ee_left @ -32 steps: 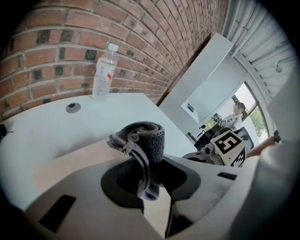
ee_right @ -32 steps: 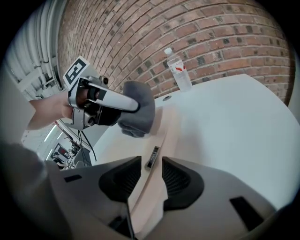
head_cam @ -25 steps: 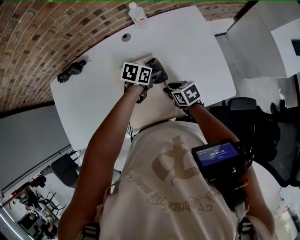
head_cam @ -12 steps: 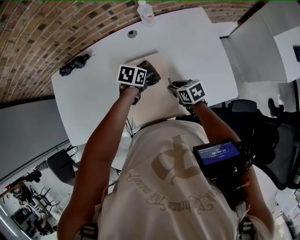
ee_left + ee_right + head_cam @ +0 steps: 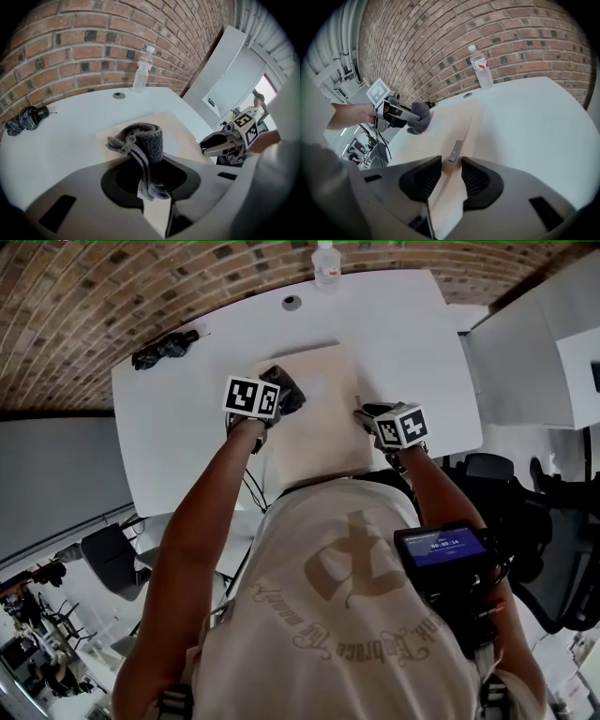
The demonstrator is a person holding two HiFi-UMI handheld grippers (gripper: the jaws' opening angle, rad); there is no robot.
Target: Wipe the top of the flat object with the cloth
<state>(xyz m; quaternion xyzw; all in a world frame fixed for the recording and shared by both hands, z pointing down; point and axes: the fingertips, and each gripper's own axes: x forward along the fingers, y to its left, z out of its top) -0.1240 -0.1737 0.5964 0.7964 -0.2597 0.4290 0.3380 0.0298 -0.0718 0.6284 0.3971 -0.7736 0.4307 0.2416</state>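
My left gripper was clamped on the folded grey cloth at the upper left of the beige board, mid-frame, while my right gripper, jaws apart and empty, straddled its right edge; I judged flat, overlapping strokes best.

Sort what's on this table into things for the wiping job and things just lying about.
In use: grey folded cloth, in the left gripper; flat beige board; right gripper at the board's edge.
Lying about: clear plastic water bottle; black crumpled bundle.

Bottle on far table edge
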